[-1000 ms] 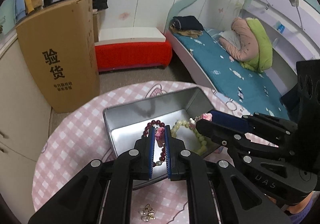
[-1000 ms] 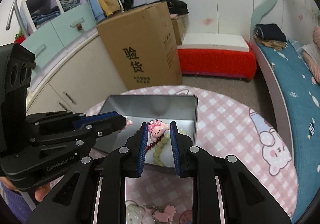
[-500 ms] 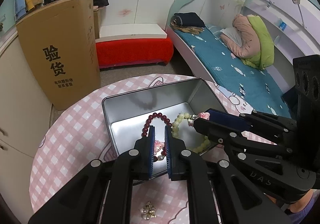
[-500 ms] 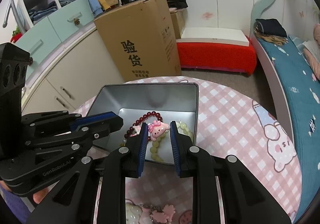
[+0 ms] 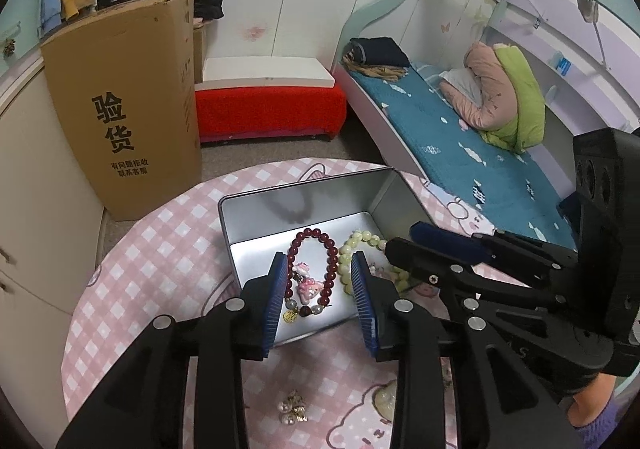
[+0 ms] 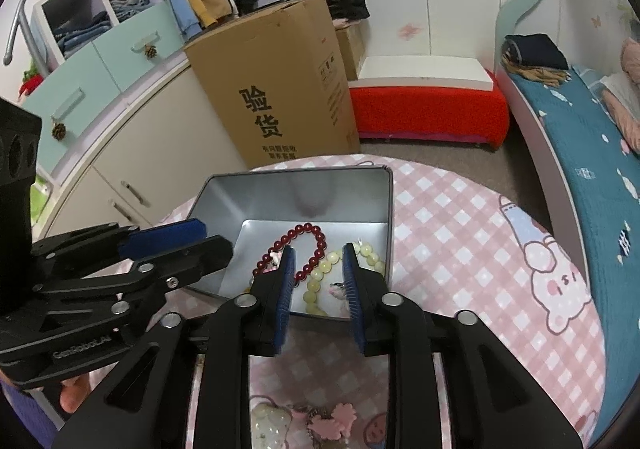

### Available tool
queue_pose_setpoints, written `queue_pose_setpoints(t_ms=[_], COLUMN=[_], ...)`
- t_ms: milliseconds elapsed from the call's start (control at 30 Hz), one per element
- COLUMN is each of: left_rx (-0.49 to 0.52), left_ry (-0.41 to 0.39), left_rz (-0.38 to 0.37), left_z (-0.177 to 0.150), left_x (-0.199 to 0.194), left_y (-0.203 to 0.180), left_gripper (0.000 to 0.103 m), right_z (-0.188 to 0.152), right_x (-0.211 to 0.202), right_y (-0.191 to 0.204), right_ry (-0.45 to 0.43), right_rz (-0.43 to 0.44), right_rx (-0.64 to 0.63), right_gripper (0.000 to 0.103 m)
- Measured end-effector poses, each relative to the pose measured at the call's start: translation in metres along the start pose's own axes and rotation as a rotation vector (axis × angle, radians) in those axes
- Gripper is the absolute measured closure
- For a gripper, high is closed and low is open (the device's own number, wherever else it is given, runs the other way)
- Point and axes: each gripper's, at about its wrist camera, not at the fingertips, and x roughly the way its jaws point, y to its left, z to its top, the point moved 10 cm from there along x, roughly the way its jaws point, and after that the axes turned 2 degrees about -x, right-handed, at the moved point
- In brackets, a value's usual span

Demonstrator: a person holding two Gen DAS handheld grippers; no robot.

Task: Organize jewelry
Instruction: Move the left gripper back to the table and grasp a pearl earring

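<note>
A: How do the two grippers sit?

B: Both reach forward and down over the near edge of the metal tin [image 5: 304, 197], which stands on the pink checked tablecloth [image 5: 160, 261]. The left gripper [image 5: 320, 277] has its jaws spread apart, holding nothing. The right gripper [image 6: 318, 269] is likewise parted and empty-handed, close beside the left one.

A: And the jewelry?

B: The dark red bead bracelet [image 5: 320, 249], with its pink charm, lies on the tin floor straight ahead between the left fingers. The pale green bead bracelet [image 6: 320, 277] lies beside it, touching, framed between the right fingers. Below the left gripper, pearl earrings [image 5: 294, 411] rest on the cloth.
</note>
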Motion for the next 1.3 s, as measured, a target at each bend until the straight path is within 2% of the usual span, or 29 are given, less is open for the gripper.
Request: queue_pose_setpoints(t_ms=[33,133,233,367,533,700,833,1000,1067,1133,1267,1300], left_rx=[0.000,0.000,0.006,0.001,-0.044,-0.098,-0.086,-0.084,-0.083,-0.079,-0.046,-0.040], left_ry=[-0.007,-0.043,-0.078,-0.122,-0.147,-0.109,-0.053,-0.004,0.003,-0.006,-0.006,-0.007], left_rz=[0.000,0.004,0.008,0.040,0.067,0.092,0.136,0.162,0.164,0.177,0.203,0.203], left_z=[0.000,0.000,-0.003,-0.016,-0.035,-0.066,-0.093,-0.113,-0.117,-0.116,-0.114,-0.115], left_x=[-0.005,-0.022,-0.041,-0.063,-0.079,-0.066,-0.041,-0.015,-0.009,-0.008,-0.004,-0.004], left_y=[-0.001,-0.002,-0.003,0.001,0.013,0.024,0.027,0.029,0.029,0.030,0.030,0.030], left_gripper=[0.070,0.057,0.056,0.047,0.047,0.047,0.047,0.049,0.057,0.058,0.083,0.085], right_z=[0.000,0.001,0.000,-0.007,-0.025,-0.051,-0.077,-0.100,-0.106,-0.112,-0.115,-0.115], right_x=[-0.005,-0.020,-0.033,-0.056,-0.072,-0.074,-0.067,-0.058,-0.054,-0.051,-0.047,-0.046], right_y=[-0.001,0.000,0.001,-0.002,-0.008,-0.013,-0.018,-0.020,-0.021,-0.022,-0.022,-0.021], right_ry=[-0.012,-0.035,-0.053,-0.086,-0.096,-0.074,-0.039,-0.002,0.009,0.018,0.027,0.027], right_rz=[-0.004,-0.007,-0.017,-0.034,-0.058,-0.071,-0.072,-0.070,-0.070,-0.068,-0.064,-0.063], right_rx=[-0.001,-0.007,-0.017,-0.011,-0.007,0.015,0.039,0.053,0.059,0.065,0.065,0.065], right_gripper=[0.056,0.056,0.056,0.051,0.050,0.048,0.048,0.048,0.048,0.048,0.048,0.048])
